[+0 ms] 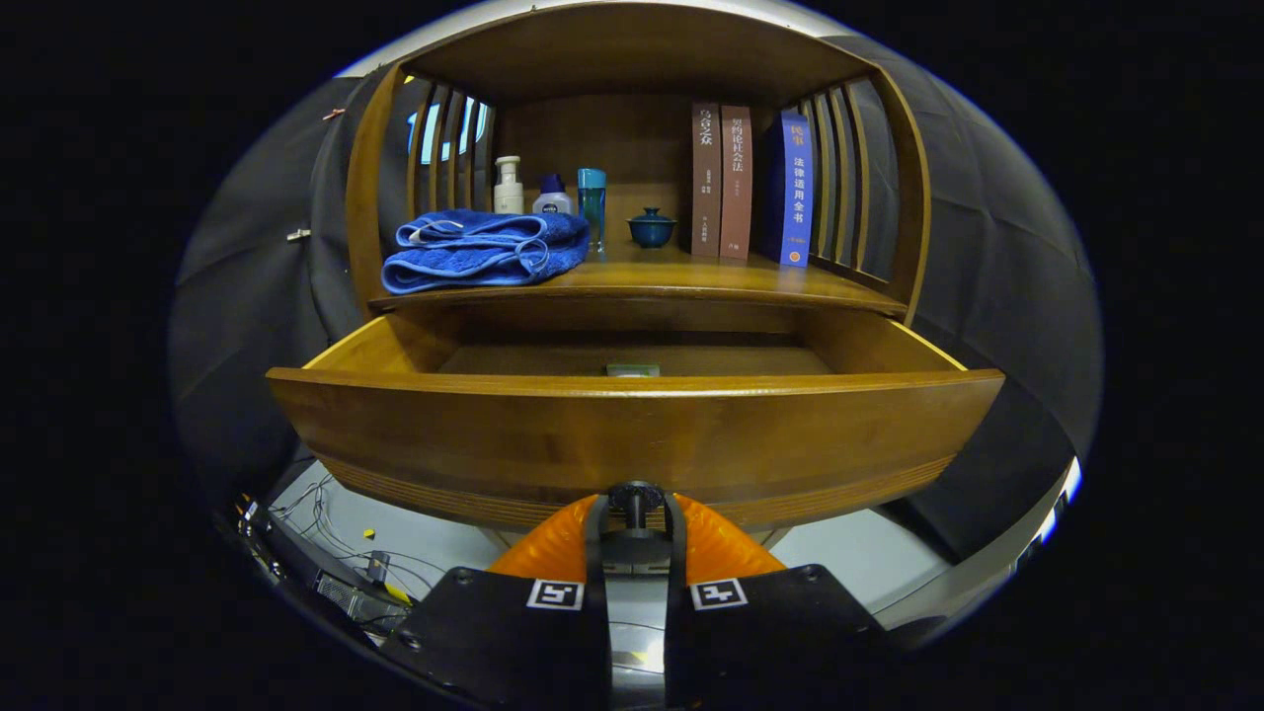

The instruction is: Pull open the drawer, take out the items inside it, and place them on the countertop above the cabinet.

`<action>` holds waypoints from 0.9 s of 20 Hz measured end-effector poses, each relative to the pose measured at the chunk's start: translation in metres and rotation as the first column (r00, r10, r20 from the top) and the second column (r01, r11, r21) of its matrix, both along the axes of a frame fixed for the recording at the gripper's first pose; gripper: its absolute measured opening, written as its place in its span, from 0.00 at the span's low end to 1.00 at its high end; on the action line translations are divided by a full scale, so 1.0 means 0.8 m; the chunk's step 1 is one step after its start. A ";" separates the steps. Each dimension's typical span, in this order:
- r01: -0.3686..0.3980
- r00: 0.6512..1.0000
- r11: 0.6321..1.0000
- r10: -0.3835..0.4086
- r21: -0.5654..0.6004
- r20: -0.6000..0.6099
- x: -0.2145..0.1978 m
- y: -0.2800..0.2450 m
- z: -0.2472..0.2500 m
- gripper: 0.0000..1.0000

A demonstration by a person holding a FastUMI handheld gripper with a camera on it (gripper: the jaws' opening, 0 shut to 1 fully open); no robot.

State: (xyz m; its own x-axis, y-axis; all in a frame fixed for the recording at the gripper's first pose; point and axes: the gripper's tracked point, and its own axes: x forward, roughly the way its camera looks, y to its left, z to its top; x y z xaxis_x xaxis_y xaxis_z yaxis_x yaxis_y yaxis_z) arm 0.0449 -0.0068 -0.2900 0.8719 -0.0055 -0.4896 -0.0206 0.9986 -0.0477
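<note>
One wide-open wooden drawer (632,434), knob (635,494) gripped.

The wooden cabinet's countertop (681,279) carries a folded blue towel (482,250) at nine o'clock. Behind it stand three bottles (550,193); a small lidded pot (652,227) sits centrally, with upright books (750,183) at three o'clock.

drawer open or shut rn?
Open. The drawer is pulled well out from under the countertop, a small item visible inside. The tongs are closed on its knob.
</note>
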 end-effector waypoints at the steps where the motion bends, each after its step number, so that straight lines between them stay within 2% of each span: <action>1: -0.002 1.000 1.000 0.001 -0.007 -0.006 -0.008 0.000 0.000 0.25; 12: -0.008 0.995 1.000 0.009 0.004 -0.094 -0.083 -0.004 -0.012 0.25; 18: -0.006 0.996 1.000 0.007 0.008 -0.093 -0.085 -0.005 -0.014 0.25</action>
State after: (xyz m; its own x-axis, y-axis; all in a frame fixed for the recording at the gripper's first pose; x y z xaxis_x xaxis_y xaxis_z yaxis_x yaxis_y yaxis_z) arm -0.0229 -0.0110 -0.3011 0.8225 0.0045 -0.5688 -0.0314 0.9988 -0.0375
